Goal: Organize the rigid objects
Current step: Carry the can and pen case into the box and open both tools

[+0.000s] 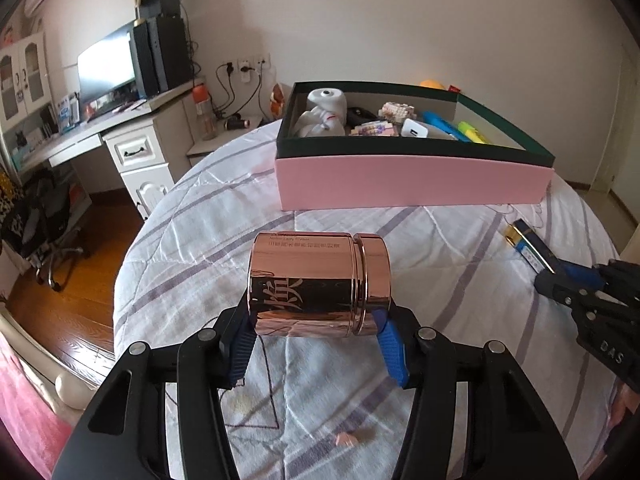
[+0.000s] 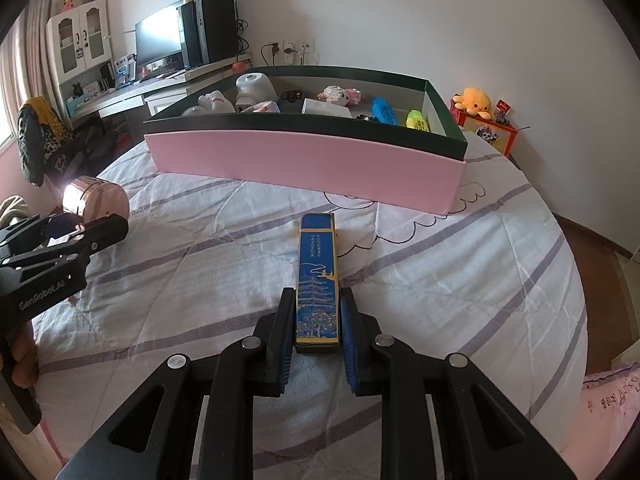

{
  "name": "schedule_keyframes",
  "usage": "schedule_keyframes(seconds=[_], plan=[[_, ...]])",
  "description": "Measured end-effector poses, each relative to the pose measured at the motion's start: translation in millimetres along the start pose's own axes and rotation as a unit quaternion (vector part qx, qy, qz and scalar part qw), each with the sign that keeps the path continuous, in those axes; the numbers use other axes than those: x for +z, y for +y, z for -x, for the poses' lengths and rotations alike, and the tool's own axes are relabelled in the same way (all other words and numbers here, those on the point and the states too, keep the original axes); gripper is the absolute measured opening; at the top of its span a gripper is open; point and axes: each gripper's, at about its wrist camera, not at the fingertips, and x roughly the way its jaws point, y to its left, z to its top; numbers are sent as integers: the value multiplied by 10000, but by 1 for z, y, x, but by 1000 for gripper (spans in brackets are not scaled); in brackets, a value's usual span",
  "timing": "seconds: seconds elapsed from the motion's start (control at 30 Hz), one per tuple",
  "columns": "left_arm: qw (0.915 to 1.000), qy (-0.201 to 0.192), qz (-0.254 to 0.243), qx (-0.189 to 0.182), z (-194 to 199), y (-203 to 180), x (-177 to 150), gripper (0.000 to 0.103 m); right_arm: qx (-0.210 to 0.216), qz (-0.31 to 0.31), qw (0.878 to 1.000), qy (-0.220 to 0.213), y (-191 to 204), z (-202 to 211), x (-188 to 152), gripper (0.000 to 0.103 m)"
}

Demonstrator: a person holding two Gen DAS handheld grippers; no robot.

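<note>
Rose-gold metal fills my left view: a shiny jar [image 1: 320, 286] lying on its side, its lid end toward my right, clamped across its length by my left gripper [image 1: 316, 344]. The blue pads [image 1: 390, 350] press against both ends of it, and it sits above the striped white quilt [image 1: 192, 240] covering the bed. From the right wrist the same jar [image 2: 96, 202] shows at the far left, held in that gripper [image 2: 80, 232].

My right gripper [image 2: 316, 332] pinches a long blue case [image 2: 318, 280] with a gold pagoda drawing, the fingers [image 2: 280, 336] closed on its near end while the rest points away toward the box. In the left view that case [image 1: 530, 246] shows only partly at the right edge, with the right gripper [image 1: 560, 284] on it.

Ahead of both stands the pink box [image 2: 304, 164] with a dark green rim, resting on the quilt. Inside lie a white figurine [image 1: 320, 118], a small white block [image 1: 414, 132], a blue item [image 2: 384, 111] and a yellow-green highlighter [image 2: 418, 119]. An orange plush octopus [image 2: 476, 100] sits beyond the box by the wall.
</note>
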Motion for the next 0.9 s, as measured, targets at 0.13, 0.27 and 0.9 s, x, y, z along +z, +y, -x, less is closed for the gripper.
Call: schedule_keyframes(seconds=[0.13, 0.27, 0.9], plan=[[9999, -45, -10, -108, 11, 0, -1, 54, 18, -66, 10000, -3, -1, 1, 1, 21], [9997, -118, -111, -161, 25, -1, -2, 54, 49, -100, 9999, -2, -1, 5, -1, 21], [9978, -459, -269, -399, 63, -12, 17, 54, 293, -227, 9970, -682, -2, 57, 6, 20]])
